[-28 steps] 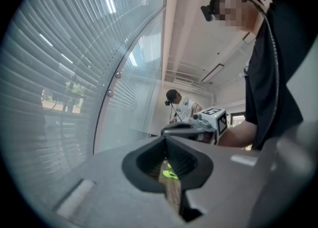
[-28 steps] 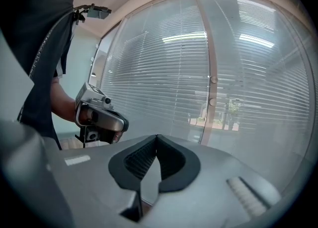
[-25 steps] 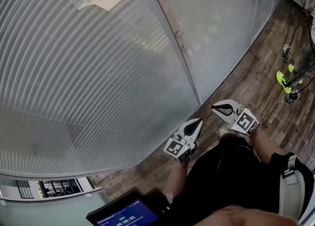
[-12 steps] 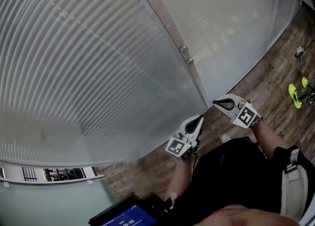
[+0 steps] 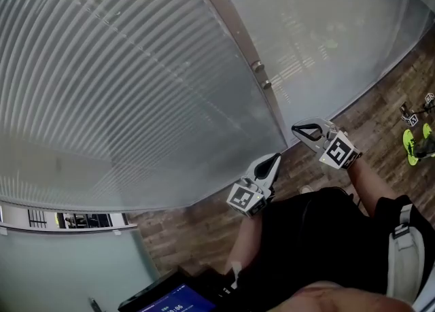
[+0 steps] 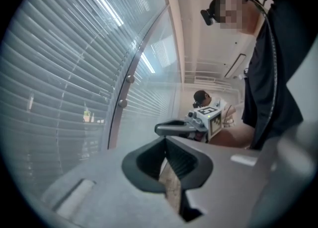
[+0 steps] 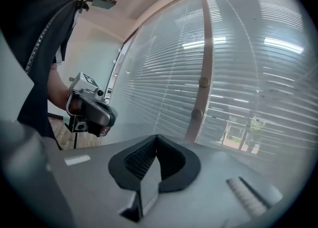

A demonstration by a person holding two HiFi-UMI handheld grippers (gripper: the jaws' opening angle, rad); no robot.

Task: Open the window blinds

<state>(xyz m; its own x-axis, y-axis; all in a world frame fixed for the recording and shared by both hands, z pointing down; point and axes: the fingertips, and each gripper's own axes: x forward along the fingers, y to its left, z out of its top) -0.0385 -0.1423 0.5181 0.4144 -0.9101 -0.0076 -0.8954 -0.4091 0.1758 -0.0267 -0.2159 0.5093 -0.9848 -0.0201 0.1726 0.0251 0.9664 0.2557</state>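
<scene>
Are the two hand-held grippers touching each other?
Apart. The head view shows wooden floor between the left hand-held gripper and the right hand-held gripper.

All three views facing blinds (image 5: 136, 66)

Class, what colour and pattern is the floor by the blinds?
The floor is brown wood planking, best in the head view.

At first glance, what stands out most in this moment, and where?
Closed slatted blinds fill the upper left of the head view, split by a pale post with two round knobs. Below, the left gripper and right gripper are held side by side over the wooden floor, both shut and empty.
</scene>
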